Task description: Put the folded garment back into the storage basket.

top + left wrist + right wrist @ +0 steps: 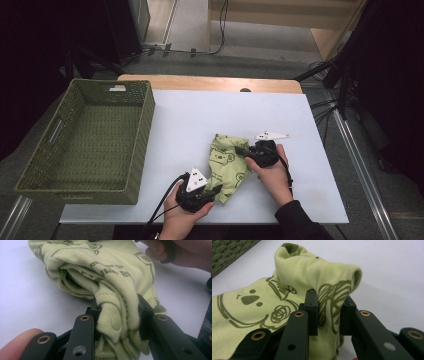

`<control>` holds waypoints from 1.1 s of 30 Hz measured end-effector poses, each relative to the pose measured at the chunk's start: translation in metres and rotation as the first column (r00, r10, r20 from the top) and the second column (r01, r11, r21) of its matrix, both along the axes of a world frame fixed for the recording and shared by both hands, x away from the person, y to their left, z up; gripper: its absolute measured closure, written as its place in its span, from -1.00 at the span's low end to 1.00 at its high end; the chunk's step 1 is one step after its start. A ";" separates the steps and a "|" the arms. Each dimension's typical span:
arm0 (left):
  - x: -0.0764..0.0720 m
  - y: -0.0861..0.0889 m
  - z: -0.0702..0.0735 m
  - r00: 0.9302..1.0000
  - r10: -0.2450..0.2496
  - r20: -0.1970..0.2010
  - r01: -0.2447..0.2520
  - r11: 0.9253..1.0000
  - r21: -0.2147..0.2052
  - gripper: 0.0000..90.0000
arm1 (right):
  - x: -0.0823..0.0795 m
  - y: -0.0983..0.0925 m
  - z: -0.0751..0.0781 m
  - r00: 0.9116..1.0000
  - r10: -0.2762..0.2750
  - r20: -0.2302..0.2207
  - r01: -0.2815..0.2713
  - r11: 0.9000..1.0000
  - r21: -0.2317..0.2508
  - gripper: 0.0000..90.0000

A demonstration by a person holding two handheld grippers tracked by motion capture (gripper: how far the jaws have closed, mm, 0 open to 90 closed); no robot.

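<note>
Both grippers clamped on the green garment

We grip the folded garment (227, 162) near the table's (190, 120) front edge: our left gripper (117, 315) pinches its snap-button hem, our right gripper (328, 312) a printed fold; the basket (85, 145) sits left.

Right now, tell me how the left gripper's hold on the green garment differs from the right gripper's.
The left gripper pinches a bunched, layered edge of the green garment with a snap button; the right gripper pinches a smooth printed fold. In the high view the left gripper grips the near end, the right gripper the far side. Both are closed on the cloth.
</note>
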State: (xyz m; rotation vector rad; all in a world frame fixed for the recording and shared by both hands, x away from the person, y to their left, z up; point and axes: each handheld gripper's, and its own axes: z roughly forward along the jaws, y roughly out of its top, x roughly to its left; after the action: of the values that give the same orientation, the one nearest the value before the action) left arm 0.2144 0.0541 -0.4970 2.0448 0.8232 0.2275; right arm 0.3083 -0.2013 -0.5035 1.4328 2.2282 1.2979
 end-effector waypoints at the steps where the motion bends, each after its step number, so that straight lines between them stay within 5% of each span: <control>1: 0.000 0.000 0.002 1.000 -0.001 0.006 0.001 1.000 -0.005 0.47 | 0.000 0.000 0.002 1.000 -0.001 0.004 0.001 1.000 0.002 0.60; 33: 0.013 0.016 0.040 0.996 0.032 0.078 -0.026 0.997 -0.068 0.47 | 0.014 0.010 0.038 0.998 0.004 0.060 -0.004 1.000 0.007 0.60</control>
State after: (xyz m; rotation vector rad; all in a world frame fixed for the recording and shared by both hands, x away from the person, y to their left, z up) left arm 0.2271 0.0701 -0.4572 1.9497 0.8016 0.2912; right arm 0.3220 -0.1909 -0.4652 1.3743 2.1913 1.3335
